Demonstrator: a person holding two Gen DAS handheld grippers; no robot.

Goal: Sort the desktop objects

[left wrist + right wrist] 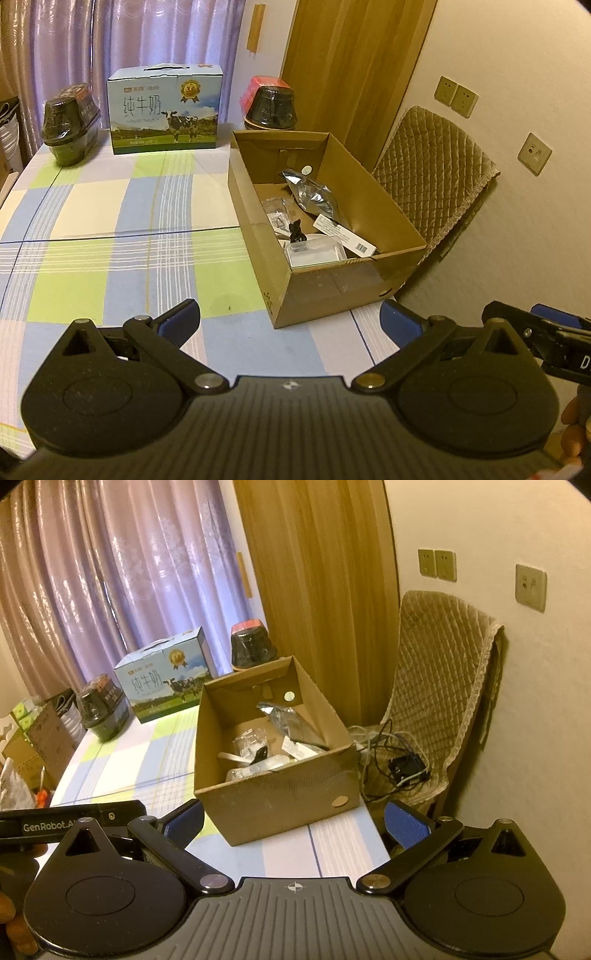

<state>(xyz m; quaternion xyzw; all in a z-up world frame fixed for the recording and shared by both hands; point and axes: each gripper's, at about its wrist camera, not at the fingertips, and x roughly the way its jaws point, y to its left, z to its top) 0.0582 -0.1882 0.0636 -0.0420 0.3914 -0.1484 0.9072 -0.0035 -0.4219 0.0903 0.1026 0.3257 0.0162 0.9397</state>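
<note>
Up close, the left gripper (290, 325) and the right gripper (295, 821) both hover spread wide and empty above a table with a blue, green and white checked cloth (110, 229). Just beyond them, at the table's right edge, sits an open brown cardboard box (332, 291), its long axis running away toward the far edge. Inside lie a crumpled silver foil pouch (314, 195) and small packets. Along the far edge stands a blue milk carton with a cow picture (164, 114); behind it hang lilac curtains (110, 572).

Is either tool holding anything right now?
No. The left tool and right tool are both open and empty, short of the cardboard box.
</note>
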